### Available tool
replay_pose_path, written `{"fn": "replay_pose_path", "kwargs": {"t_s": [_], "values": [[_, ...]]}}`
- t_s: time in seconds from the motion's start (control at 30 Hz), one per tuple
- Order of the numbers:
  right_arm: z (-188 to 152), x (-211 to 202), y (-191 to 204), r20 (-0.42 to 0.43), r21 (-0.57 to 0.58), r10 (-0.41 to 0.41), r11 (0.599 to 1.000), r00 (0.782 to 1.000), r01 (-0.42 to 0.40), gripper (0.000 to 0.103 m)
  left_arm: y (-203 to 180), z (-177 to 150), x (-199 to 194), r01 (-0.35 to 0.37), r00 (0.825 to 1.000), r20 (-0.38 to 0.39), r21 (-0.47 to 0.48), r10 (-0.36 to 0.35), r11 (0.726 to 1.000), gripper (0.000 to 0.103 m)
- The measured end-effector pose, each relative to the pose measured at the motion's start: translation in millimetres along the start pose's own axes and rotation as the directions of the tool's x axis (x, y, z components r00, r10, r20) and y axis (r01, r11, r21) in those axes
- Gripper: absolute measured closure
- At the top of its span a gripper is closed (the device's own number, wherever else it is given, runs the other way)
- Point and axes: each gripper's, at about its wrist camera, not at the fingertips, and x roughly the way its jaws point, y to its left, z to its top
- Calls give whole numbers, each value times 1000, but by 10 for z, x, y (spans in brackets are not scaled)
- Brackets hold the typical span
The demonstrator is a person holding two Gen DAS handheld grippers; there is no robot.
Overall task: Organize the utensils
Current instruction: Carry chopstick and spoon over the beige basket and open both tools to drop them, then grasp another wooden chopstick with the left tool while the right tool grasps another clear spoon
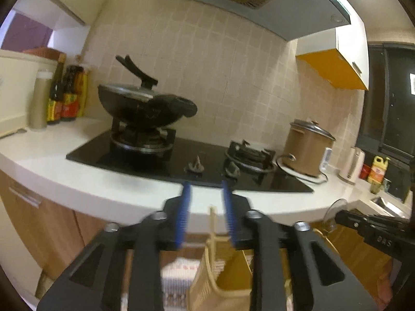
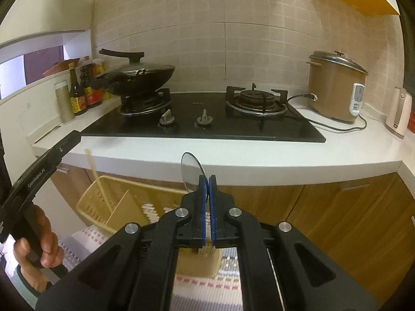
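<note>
While the right tongs [image 2: 207, 178] pinched a spoon [image 2: 190, 169], bowl up, the left tongs [image 1: 206, 188] gaped over the yellow basket [image 1: 220, 285], its base hidden.

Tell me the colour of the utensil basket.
Pale yellow; the utensil basket shows best in the right wrist view.

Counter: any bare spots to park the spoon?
Free: the white counter's front strip ahead of the black hob, and the corner right of the hob, though the rice cooker cord crosses it. Crowded: left end, with the bottles. The right gripper holds the spoon.
</note>
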Motion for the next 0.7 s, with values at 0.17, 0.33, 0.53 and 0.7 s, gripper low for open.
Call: {"fn": "replay_pose_path", "kwargs": {"t_s": [0.17,0.33,0.53,0.7], "values": [[-56,-180,9,-36,26,15,1000,999,-14,93,73,49,-213,-5,994,-110,10,6,1000,59],[-159,-399,12,-74,54,41,998,996,-38,78,196,-19,-382,-3,960,-279,-1,3,1000,56],[-416,-517,75,-204,96,77,994,976,-59,71,357,-479,-447,-25,826,-564,-37,0,999,56],[-712,-342,98,-367,160,125,985,922,-70,71,410,-1036,-395,-46,715,-699,-4,31,999,65]]}}
